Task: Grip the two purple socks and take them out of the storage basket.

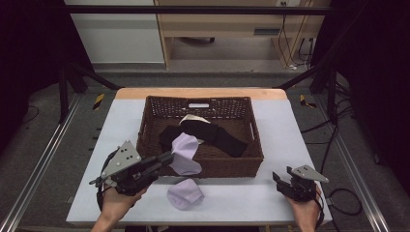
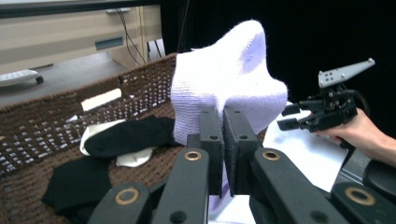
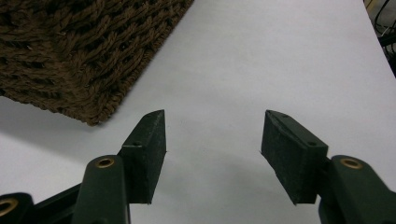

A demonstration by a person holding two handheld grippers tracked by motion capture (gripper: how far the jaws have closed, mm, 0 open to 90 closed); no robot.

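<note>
Two lilac socks are in play: one lilac sock (image 1: 184, 152) is pinched in the left gripper (image 1: 167, 158), draped across the basket's near rim, half hanging over the inside and half over the outer wall; the 2nd lilac sock (image 1: 185, 194) lies bunched on the surface (image 1: 241, 198) just in front of the basket (image 1: 251, 140), near the front edge, a bit left of centre. In the left gripper view the fingers (image 2: 211, 135) are pressed together w/ the sock's fabric (image 2: 224, 84) caught between the pads, the rest of it standing up above them and leaning toward the basket interior. Key relation, as I read it: the held sock sits right at the near rim, so the drop spot is just fwd of the fingers, over the black socks (image 1: 212, 135) and a cream sock (image 1: 193, 118) already lying on the basket floor. Long axis of the held sock runs roughly near-to-far across the rim. For the loose sock, the left gripper is clearly nearer; it lies just beside and to the right of that hand. The right gripper (image 1: 283, 180) rests well apart by the front right corner of the surface, off the basket's near right corner (image 3: 88, 112), its fingers (image 3: 149, 140) spread wide and holding nothing, bare surface between them.
</note>
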